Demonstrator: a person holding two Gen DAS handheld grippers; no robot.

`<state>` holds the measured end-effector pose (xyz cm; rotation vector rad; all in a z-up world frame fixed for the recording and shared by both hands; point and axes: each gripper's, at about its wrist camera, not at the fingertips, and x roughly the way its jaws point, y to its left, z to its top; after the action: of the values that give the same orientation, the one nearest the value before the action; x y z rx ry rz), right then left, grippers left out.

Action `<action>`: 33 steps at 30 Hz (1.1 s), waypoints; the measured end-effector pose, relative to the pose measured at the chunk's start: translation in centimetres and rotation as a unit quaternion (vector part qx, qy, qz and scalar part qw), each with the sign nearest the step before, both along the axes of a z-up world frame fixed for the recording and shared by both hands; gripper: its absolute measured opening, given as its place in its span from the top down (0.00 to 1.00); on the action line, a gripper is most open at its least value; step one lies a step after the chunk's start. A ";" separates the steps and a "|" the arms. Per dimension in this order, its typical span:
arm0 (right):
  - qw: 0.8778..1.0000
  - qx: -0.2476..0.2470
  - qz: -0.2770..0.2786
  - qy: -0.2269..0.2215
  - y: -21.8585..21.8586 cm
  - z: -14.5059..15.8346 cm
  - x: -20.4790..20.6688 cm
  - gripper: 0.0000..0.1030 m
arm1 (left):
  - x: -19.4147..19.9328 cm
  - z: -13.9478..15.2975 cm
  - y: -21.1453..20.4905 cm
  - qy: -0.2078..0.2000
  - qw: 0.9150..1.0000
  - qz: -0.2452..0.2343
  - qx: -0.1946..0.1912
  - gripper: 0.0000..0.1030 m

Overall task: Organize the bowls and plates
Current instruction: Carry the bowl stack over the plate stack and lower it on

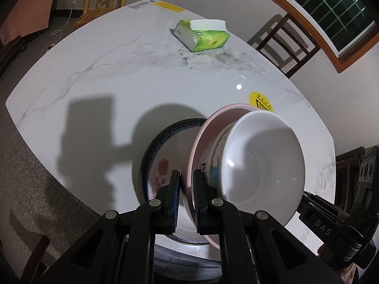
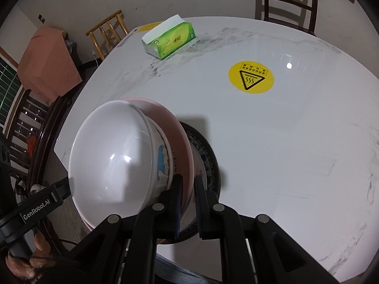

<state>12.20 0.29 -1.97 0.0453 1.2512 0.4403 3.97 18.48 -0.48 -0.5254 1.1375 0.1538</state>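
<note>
Both grippers pinch the pink bowl's rim, stack held just above the plate

The left gripper [image 1: 186,184] and right gripper [image 2: 188,189] each clench the pink bowl [image 1: 201,142] at opposite rim edges; the cartoon-printed white bowl [image 1: 263,165] nests inside, over the dark-rimmed plate [image 1: 156,151]. Glazed, stiff and breakable, probably slippery: thin rim grips suit it, kept level. Beyond lie a yellow warning sticker [image 2: 251,77] and a green tissue box [image 2: 169,39].
</note>
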 end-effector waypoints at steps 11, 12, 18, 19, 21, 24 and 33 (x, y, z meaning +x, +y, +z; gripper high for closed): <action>1.000 -0.013 0.000 0.012 0.9 -1.2 0.3 0.90 | 0.0 -1.8 1.0 0.015 1.000 0.003 -0.013 0.94; 1.000 -0.013 0.000 0.013 1.0 -1.3 0.3 0.90 | 0.1 -1.8 1.0 0.015 1.000 0.003 -0.013 0.94; 1.000 -0.014 -0.001 0.013 1.0 -1.4 0.5 0.90 | 0.2 -2.2 1.1 0.016 1.000 0.001 -0.015 0.94; 1.000 -0.014 -0.001 0.013 1.0 -1.5 0.5 0.90 | 0.1 -2.2 1.1 0.016 1.000 0.001 -0.014 0.94; 1.000 -0.014 0.000 0.012 1.0 -1.5 0.4 0.89 | 0.2 -2.2 1.1 0.015 1.000 0.001 -0.013 0.94; 1.000 -0.015 0.002 0.010 1.0 -1.4 0.3 0.88 | 0.1 -2.2 0.9 0.013 1.000 -0.003 -0.008 0.94; 1.000 -0.024 0.013 -0.004 1.1 -1.2 -0.1 0.87 | 0.1 -2.0 0.8 0.006 1.000 -0.011 0.001 0.93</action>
<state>12.10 1.43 -3.20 -0.0142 1.2557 0.4326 4.10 19.24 -2.50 -0.5099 1.1550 0.1396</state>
